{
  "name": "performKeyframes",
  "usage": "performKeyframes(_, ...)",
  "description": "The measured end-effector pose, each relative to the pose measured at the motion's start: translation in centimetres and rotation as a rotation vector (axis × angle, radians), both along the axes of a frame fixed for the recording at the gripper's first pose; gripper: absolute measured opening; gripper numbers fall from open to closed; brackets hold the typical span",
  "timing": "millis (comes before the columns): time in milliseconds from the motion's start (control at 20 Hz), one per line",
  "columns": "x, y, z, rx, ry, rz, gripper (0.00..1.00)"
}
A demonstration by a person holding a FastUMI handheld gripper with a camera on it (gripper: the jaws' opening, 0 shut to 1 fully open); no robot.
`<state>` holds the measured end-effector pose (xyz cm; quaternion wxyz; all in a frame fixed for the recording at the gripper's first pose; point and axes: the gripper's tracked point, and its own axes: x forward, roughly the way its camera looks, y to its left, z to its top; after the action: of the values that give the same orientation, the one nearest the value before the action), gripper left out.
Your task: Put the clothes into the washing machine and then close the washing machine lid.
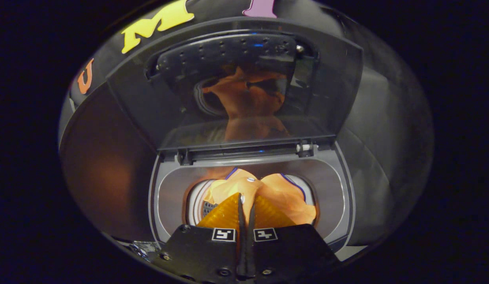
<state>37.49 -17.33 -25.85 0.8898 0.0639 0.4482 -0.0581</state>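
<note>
One orange garment [268, 193] is all we have in play, and it's hanging right over the round mouth of the washing machine [169, 205], bunched up just ahead of the fingertips. The gripper [246, 203] has its two fingers pressed nearly together, with a fold of that cloth pinched between them, so it's clamped on the fabric. Up behind, the lid [236, 83] stands raised on its hinge, and you can see the orange mirrored in its dark glass.

This cloth looks soft and light, floppy all the way through, so it should sag and drape wherever it isn't held. No fragility to worry about, but a thin pinch like this could slip. A fold near the middle of the bundle seems the sensible place to hold, so no loose ends catch the rim of the drum opening [195, 205]. By my read, the garment still needs lowering fully inside, and the lid is not yet shut.
</note>
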Motion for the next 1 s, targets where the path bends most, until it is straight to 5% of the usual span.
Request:
performKeyframes(700,0.6,0.9,-1.2,-0.011,0.046,0.043,0.04)
performKeyframes(750,0.0,1.3,-1.6,0.003,0.074,0.049,0.10)
performKeyframes(950,0.3,0.5,-0.9,-0.024,0.048,0.030,0.91)
performKeyframes(1000,0.3,0.6,-0.6,-0.028,0.039,0.040,0.90)
